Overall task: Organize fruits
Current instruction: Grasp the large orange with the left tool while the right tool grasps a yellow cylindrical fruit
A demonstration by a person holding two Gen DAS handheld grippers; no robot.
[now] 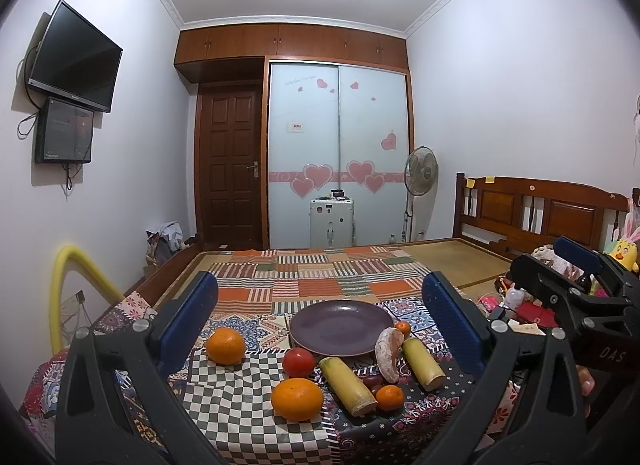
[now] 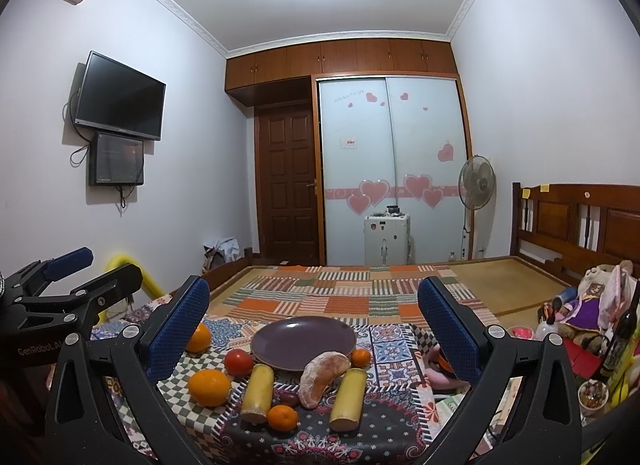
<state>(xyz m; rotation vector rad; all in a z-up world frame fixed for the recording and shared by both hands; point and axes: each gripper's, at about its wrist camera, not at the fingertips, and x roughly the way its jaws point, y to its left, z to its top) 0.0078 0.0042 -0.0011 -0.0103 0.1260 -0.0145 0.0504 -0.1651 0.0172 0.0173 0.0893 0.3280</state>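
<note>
Both of your tools are wide open and hold nothing. The left hand-held gripper (image 1: pixel 320 319) and the right hand-held gripper (image 2: pixel 314 315) hang over the near edge of the tabletop (image 2: pixel 394 349). The fruits lie just ahead, on the near side of the bare purple plate (image 2: pixel 304 341).

The big orange (image 1: pixel 297 399) sits to the left, nearer your left tool. The right sugarcane piece (image 2: pixel 347 399) sits nearer your right tool, and its long side points from near to far, toward the plate.

A small dark fruit (image 2: pixel 289 398) between the cane pieces is half hidden, so you cannot tell what it is.
</note>
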